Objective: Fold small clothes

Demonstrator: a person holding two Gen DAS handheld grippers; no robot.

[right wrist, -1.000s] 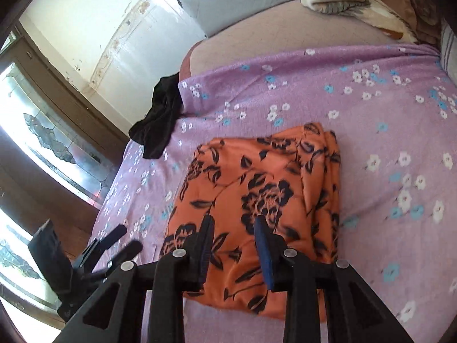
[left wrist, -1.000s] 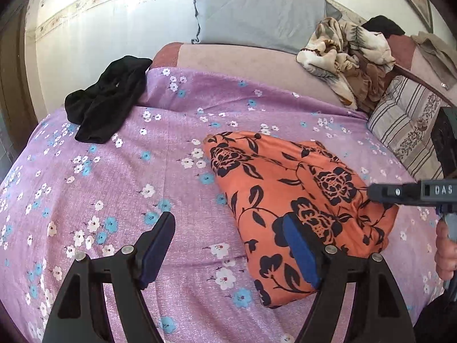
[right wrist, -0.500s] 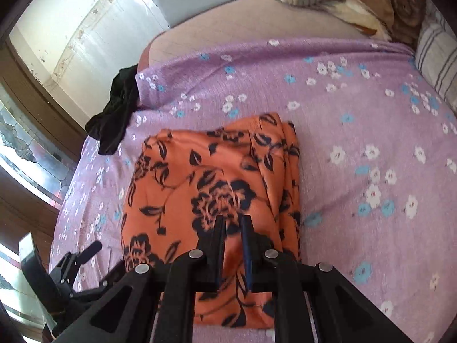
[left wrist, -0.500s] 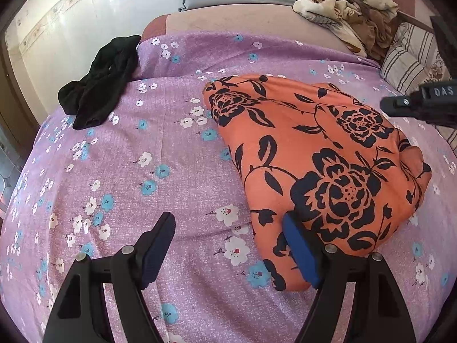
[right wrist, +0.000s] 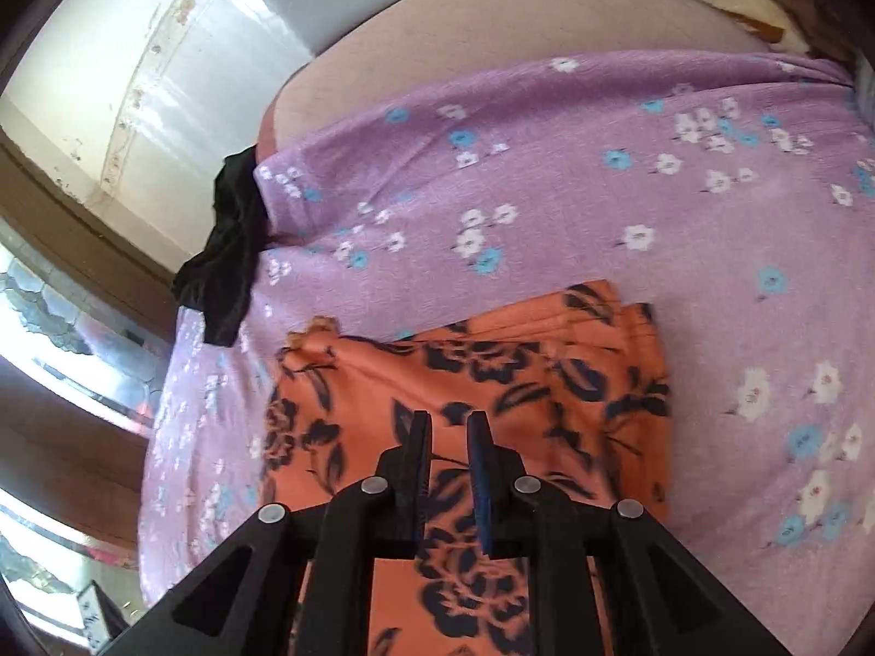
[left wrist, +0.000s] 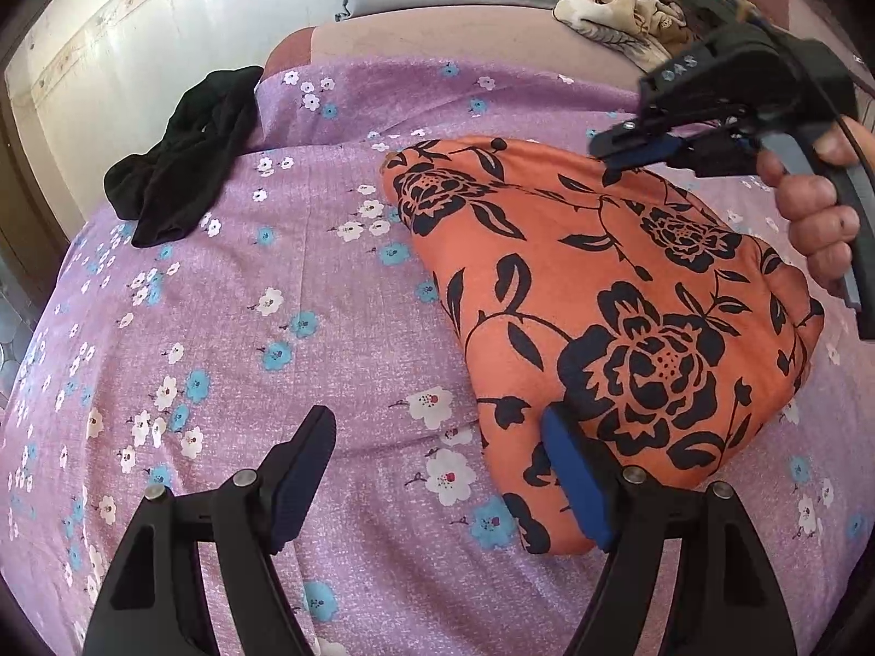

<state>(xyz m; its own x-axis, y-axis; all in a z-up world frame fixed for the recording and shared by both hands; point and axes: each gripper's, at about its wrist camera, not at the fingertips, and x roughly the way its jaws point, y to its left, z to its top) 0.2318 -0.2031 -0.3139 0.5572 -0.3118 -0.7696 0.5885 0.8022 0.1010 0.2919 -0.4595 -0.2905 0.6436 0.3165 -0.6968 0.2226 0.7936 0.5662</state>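
Right in front of the left claw (left wrist: 437,470): orange cloth (left wrist: 612,295), folded into a fat bundle on the bed (left wrist: 229,328). Left claw spread wide, low over the bed, holding nothing. Its right finger (left wrist: 574,481) just at the near edge of the cloth, its left finger over bare sheet.

Past the far end of the cloth, up and to the right of the left claw: right claw (left wrist: 640,150) in a hand (left wrist: 815,208). Nearly pressed together, only a thin gap, nothing seen in it. Hanging over the cloth (right wrist: 492,382), tips pointing at its top. Touching or not, hard to tell.

Far off to the left of both claws: black cloth (left wrist: 186,153), in a heap at the edge of the bed. Not folded yet.

Step in hand, most likely: finishing the orange cloth. Looks almost done, maybe one last fold or a pat flat.

Next move, a guess: slide the left claw under the near edge, pinch, then lift and fold over, with the right claw pressing down so the bundle stays put. Or move the bundle aside and go for the black cloth. Soft, puffy layers, so likely to slip open if pinched too lightly.
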